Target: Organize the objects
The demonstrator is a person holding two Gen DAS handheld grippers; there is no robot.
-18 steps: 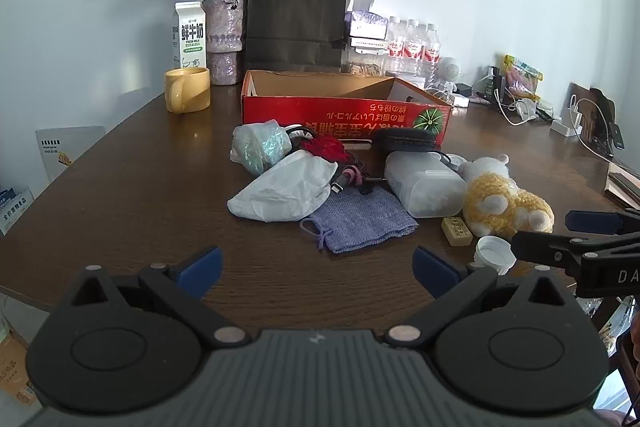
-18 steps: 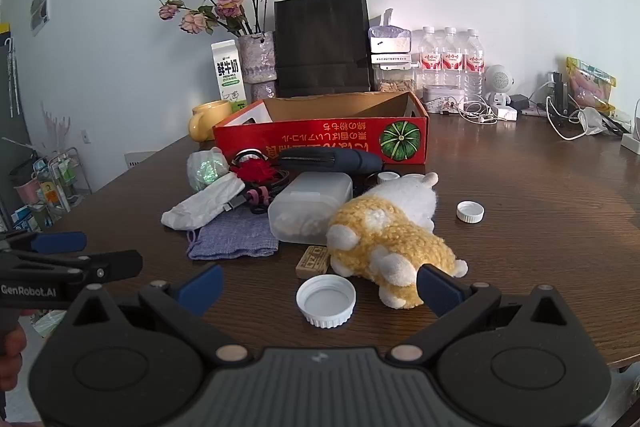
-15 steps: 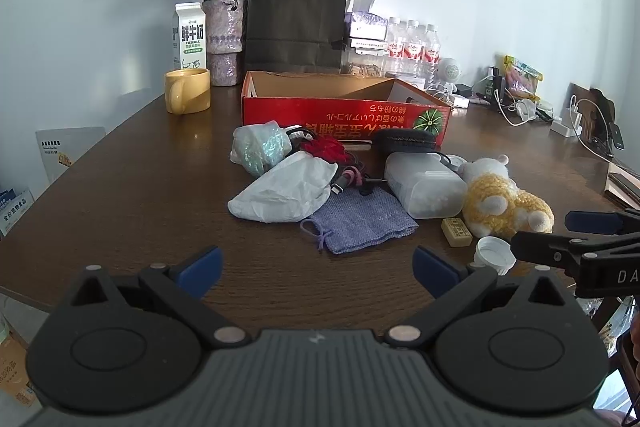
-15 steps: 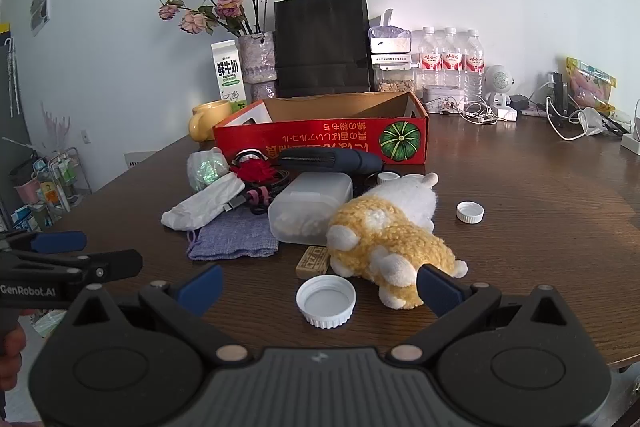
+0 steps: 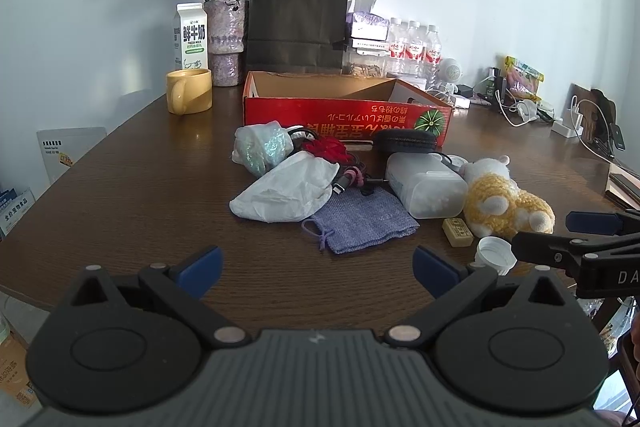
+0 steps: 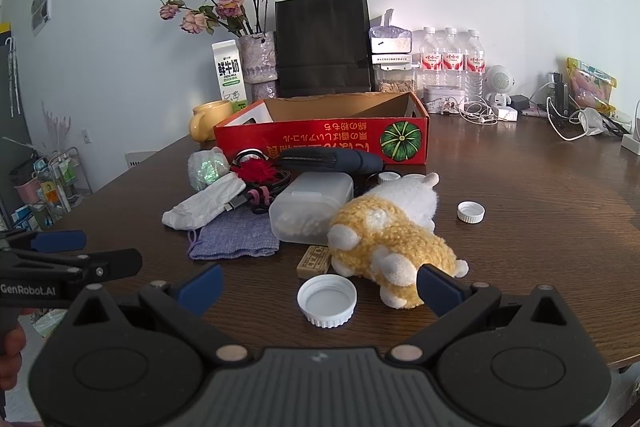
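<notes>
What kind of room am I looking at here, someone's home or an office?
Most likely a lived-in home, perhaps a dining room. A dark wooden table holds a vase of dried roses, a milk carton and a yellow mug, with a plush toy among household clutter.

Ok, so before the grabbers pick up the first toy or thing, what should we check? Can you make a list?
1. Left gripper open and holding nothing: ok.
2. Right gripper open and holding nothing: ok.
3. Red box has room inside: ok as far as its inside shows; the bottom is hidden.
4. Plush toy free to lift: ok, nothing lies on it.
5. Big white cap clear of the toy: ok, it lies apart, just in front.
6. Blue pouch free: not ok, the white bag overlaps its edge.
</notes>
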